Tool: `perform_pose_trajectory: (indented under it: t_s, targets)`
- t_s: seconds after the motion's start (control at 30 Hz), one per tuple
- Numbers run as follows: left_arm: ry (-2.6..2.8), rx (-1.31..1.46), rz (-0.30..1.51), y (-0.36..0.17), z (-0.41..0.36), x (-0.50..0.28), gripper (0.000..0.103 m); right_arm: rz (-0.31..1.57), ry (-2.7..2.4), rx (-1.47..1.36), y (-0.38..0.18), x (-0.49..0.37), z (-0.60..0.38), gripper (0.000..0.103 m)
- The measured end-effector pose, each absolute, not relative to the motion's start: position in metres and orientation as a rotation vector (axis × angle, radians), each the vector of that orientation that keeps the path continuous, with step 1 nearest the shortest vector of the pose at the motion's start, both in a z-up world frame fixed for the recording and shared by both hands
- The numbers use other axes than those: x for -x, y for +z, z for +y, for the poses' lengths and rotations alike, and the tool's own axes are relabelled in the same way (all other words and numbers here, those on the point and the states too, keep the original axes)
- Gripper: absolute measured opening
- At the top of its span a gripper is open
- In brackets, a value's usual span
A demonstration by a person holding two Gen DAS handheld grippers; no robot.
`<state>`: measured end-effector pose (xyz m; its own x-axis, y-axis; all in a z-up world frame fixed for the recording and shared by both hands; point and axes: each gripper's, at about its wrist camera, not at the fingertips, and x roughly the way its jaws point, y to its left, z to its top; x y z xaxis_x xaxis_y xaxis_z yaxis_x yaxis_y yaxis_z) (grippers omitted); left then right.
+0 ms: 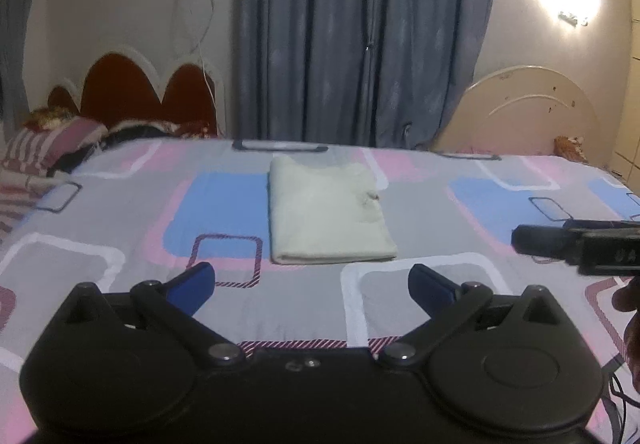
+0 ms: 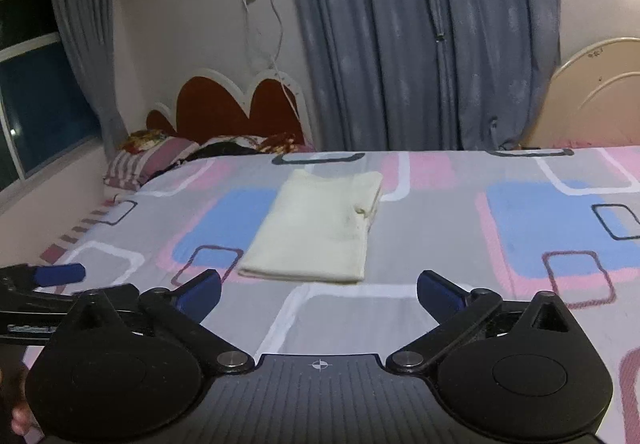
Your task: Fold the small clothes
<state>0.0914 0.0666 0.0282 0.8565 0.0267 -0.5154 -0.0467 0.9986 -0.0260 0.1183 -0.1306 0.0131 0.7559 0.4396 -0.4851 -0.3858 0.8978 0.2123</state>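
A cream small garment (image 1: 326, 211) lies folded into a neat rectangle on the patterned bedspread (image 1: 120, 211); it also shows in the right wrist view (image 2: 320, 228). My left gripper (image 1: 312, 282) is open and empty, held a little in front of the garment's near edge. My right gripper (image 2: 319, 290) is open and empty, also just short of the near edge. The right gripper shows at the right edge of the left wrist view (image 1: 576, 248). A blue finger (image 2: 60, 274) of the left gripper shows at the left of the right wrist view.
The bedspread (image 2: 440, 244) has blue, pink and grey squares. A red scalloped headboard (image 1: 148, 91) with pillows and bedding (image 1: 60, 147) stands far left. Blue-grey curtains (image 1: 360, 35) hang behind. A cream headboard (image 1: 528, 111) stands far right. A window (image 2: 36, 83) is at left.
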Motion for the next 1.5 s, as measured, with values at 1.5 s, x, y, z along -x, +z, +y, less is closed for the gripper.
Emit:
perform_pose_trajectory:
  t_s: [1.5]
  targets:
    - [0.052,0.029,0.474,0.04,0.057,-0.067,0.103,0.525,0.469,-0.077,0.029,-0.082,-0.149,0.103]
